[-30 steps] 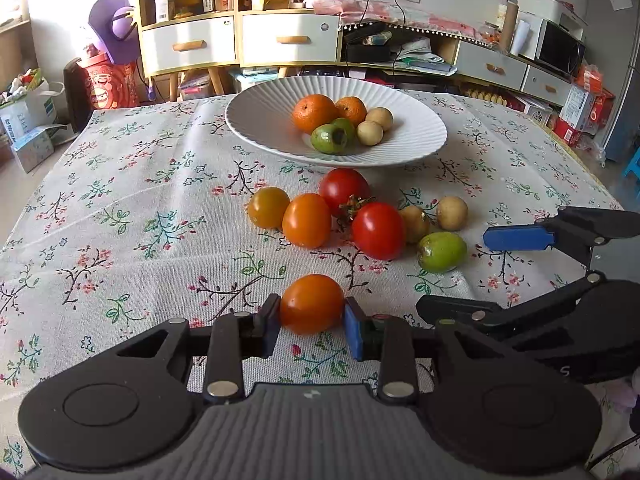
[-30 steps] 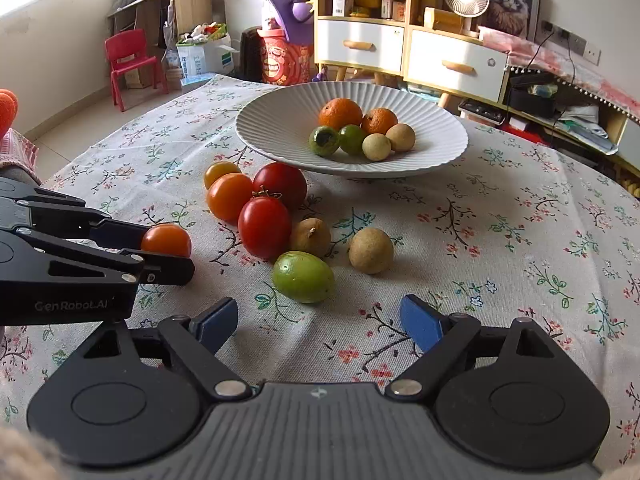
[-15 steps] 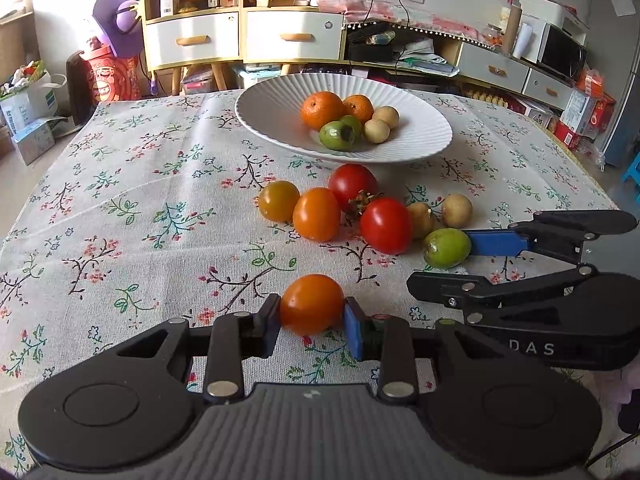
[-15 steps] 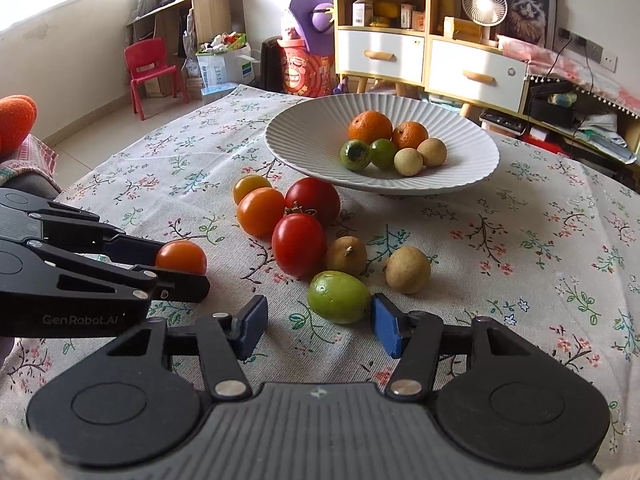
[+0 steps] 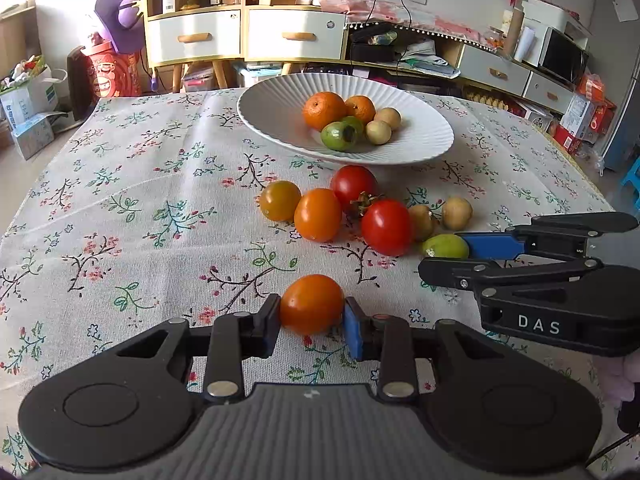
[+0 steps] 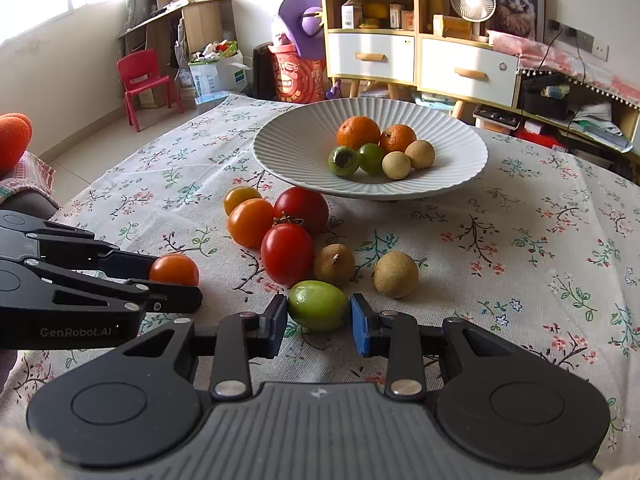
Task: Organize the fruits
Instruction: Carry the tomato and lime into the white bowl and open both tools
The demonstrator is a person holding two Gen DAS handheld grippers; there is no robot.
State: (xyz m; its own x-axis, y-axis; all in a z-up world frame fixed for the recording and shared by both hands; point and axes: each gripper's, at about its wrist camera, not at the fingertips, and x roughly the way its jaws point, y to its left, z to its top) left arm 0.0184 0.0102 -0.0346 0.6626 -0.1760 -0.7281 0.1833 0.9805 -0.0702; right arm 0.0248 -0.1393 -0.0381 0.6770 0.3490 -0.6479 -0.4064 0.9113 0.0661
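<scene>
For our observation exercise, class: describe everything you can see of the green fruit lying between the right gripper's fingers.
The green fruit is small, oval and smooth, glossy lime green with a faint yellowish patch. It lies on its side on the floral tablecloth, nearest the camera of the loose fruits. The right gripper brackets it, a blue pad at each side, apparently touching or nearly so. A brown fruit sits just behind it.

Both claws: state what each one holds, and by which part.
Left claw: orange tomato, pinched across its sides. Right claw: green fruit, pads against its two sides.
</scene>
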